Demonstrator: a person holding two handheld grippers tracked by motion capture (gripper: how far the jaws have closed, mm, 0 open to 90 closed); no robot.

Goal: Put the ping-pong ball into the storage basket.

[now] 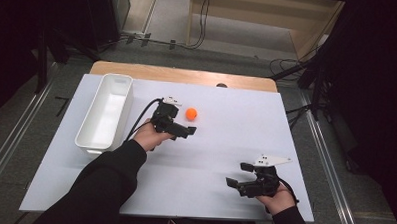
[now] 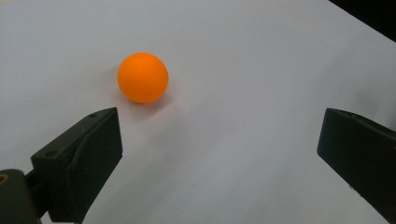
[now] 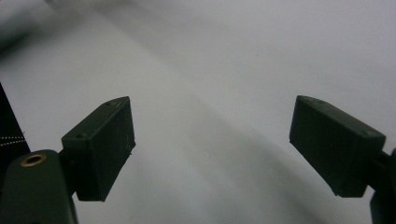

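The little orange ball [image 1: 191, 113] sits on the white bench [image 1: 225, 158], at about 1 o'clock from the left tool [image 1: 185, 133], near it but not touching; in the left gripper view the ball [image 2: 142, 77] lies just past the left jaw, up at 11 o'clock. The left tool has its jaws wide apart and holds nothing; the right tool [image 1: 238, 175] is also wide apart and holds nothing, down at 5 o'clock on the bench. The white tub [image 1: 88, 126] waits at 9 o'clock. The ball looks light, smooth and hard; it may roll away at a bump; pinch it gently across its middle, one jaw on each side.
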